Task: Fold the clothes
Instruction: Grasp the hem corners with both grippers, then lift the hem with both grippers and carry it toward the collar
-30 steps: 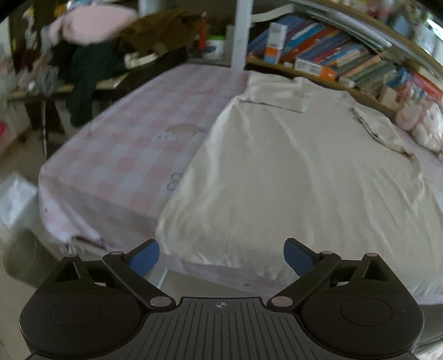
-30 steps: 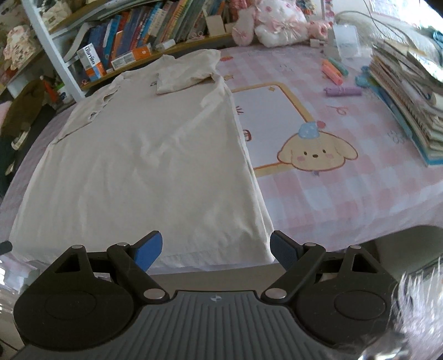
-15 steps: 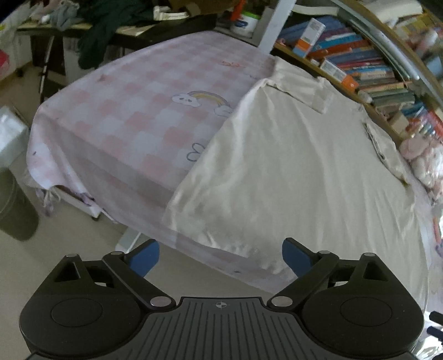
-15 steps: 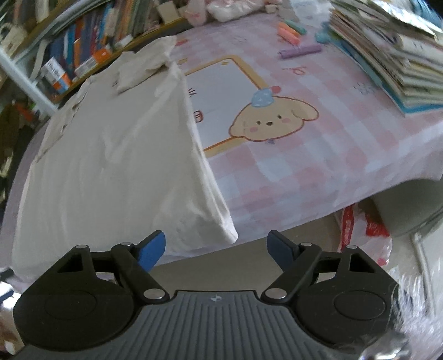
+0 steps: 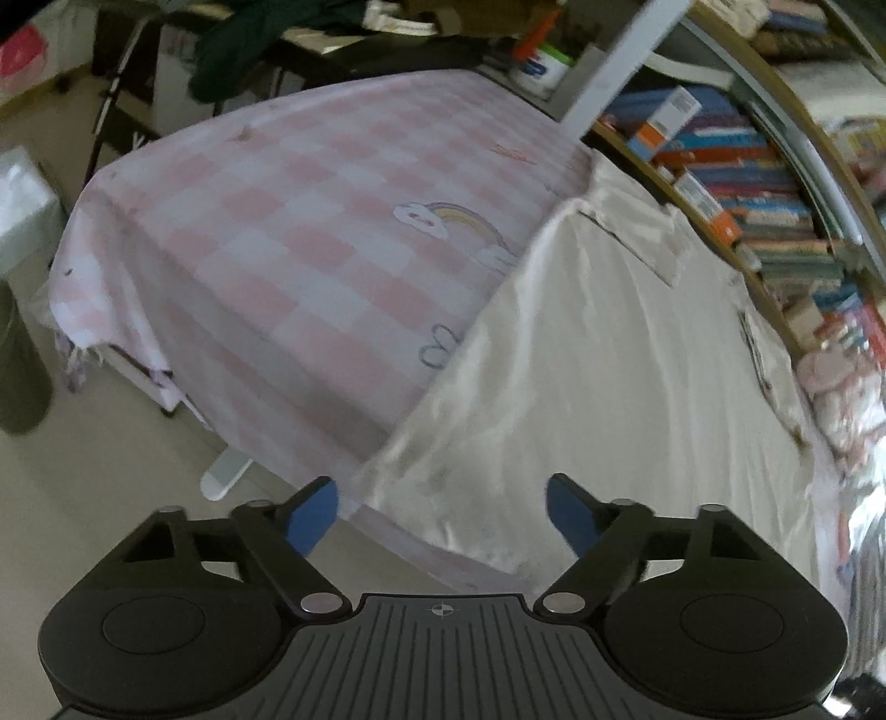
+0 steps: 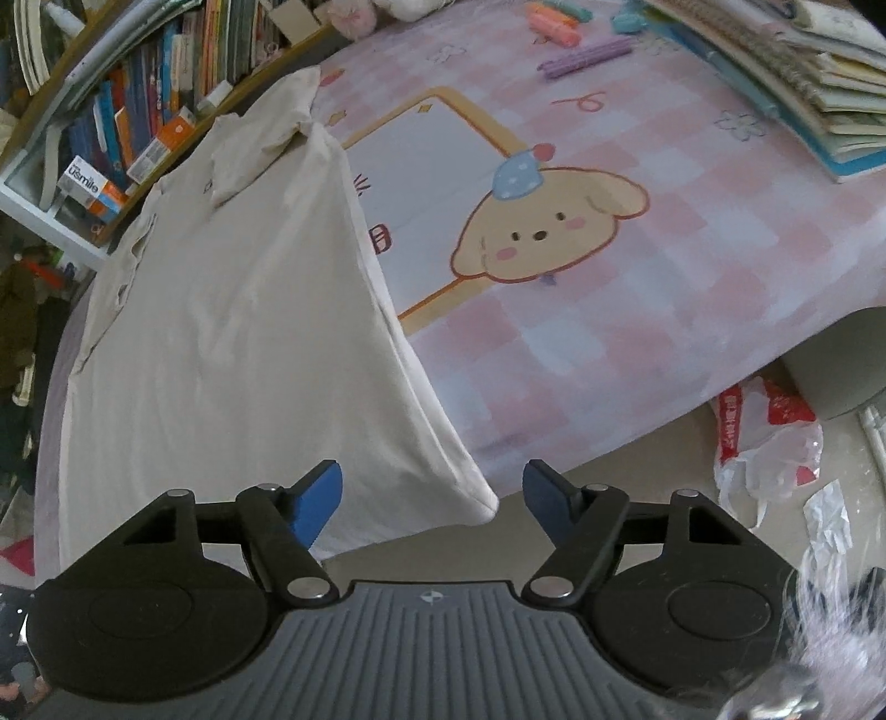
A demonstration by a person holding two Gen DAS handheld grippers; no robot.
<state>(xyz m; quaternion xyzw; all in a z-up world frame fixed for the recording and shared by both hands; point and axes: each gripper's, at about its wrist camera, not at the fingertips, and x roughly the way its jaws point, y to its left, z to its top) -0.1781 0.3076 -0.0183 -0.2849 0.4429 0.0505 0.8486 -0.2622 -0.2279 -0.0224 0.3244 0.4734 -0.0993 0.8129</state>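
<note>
Shirt, cream, lies flat on the pink checked bed, its hem at the near edge and its collar toward the bookshelf.

Left wrist view only: the shirt's left hem corner, a rainbow print on the sheet, dark clothes heaped on a stand behind the bed, bare floor.

Right wrist view only: the right hem corner hanging over the bed edge, a puppy print, stacked books, pens, a red and white plastic bag on the floor.

Left tool tilts steeply down at its corner. Its jaws have just been narrowing but are apart, with cloth between them and no pad pressing.

Right tool points steeply down too, jaws likewise just narrowed and apart, the corner between them ungripped.
</note>
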